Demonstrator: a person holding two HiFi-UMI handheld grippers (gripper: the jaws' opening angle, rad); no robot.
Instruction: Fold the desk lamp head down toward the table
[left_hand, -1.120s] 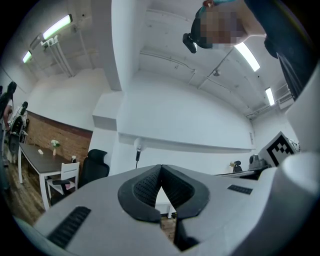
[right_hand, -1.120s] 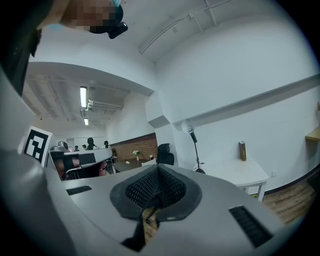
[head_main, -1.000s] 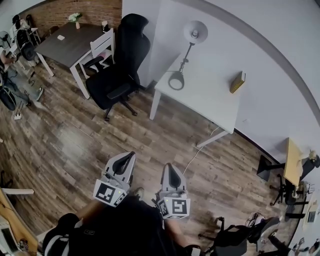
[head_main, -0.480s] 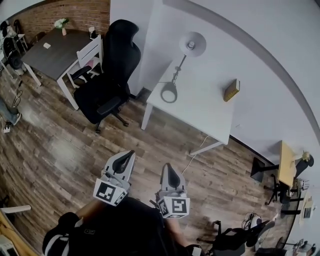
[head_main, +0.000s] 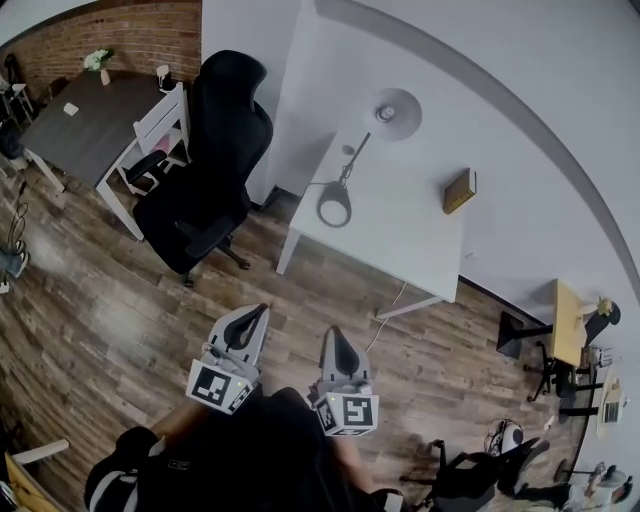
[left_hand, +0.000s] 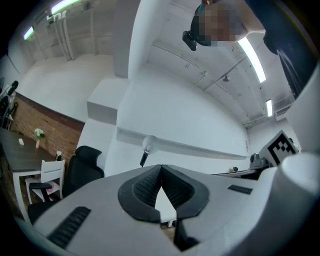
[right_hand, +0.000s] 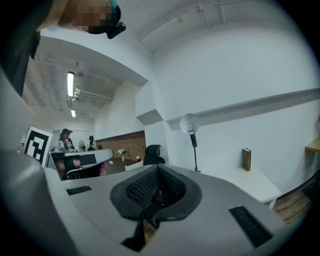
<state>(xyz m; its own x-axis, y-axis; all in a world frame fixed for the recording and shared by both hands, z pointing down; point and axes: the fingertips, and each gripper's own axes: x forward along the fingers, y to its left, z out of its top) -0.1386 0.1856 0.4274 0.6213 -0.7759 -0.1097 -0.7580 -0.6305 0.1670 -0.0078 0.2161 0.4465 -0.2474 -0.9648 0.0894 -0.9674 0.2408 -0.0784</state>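
Wood floor (head_main: 120, 300) lies between us and the white table (head_main: 410, 240), whose left end bears the upright desk lamp (head_main: 347, 176); reaching it with left gripper (head_main: 261, 311) and right gripper (head_main: 335, 336) both closed and empty, we could topple it.

The place looks like an office. A black swivel chair (head_main: 205, 160) stands beside a white desk (head_main: 405, 225) on wood-plank flooring (head_main: 120, 300).

one desk lamp (head_main: 393, 107) and one book (head_main: 459, 190) on one white tabletop (head_main: 400, 235); one dark tabletop (head_main: 80, 125) with one white chair (head_main: 160, 128); one high-backed black chair (head_main: 215, 140); two tools, left tool (head_main: 260, 312) and right tool (head_main: 335, 334).
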